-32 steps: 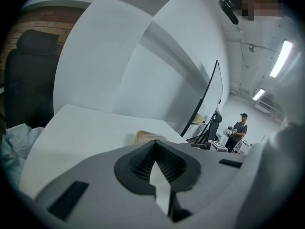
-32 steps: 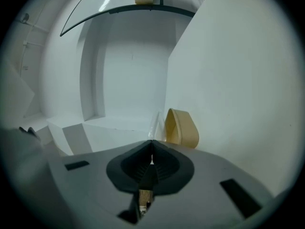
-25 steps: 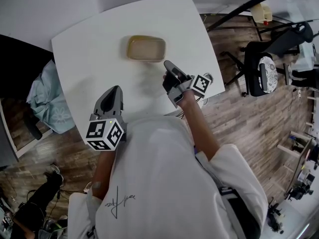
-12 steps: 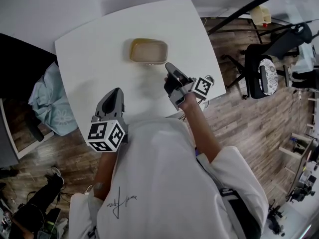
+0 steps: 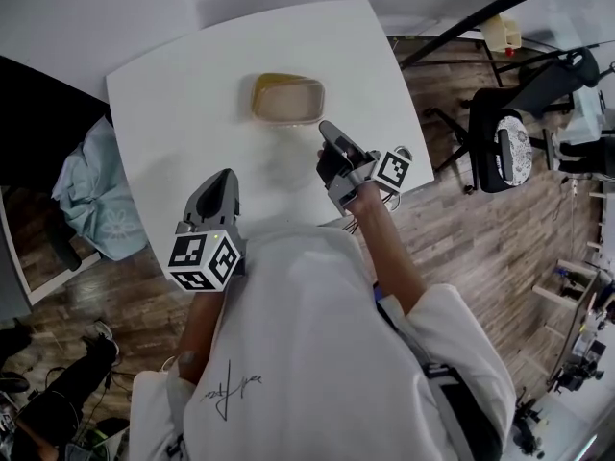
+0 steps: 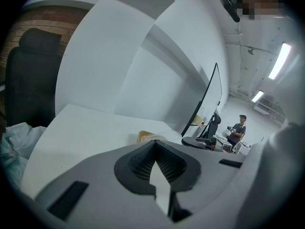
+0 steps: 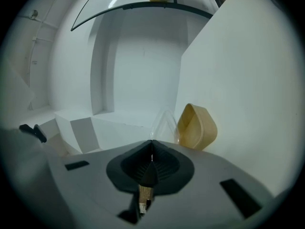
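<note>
Head view: the tan dish [image 5: 287, 99] sits mid-way across the white table [image 5: 173, 94]. My right gripper [image 5: 328, 129] hovers near it, my left gripper [image 5: 223, 177] well back by the near edge — both point toward it, fingers pinched together with nothing between them
</note>
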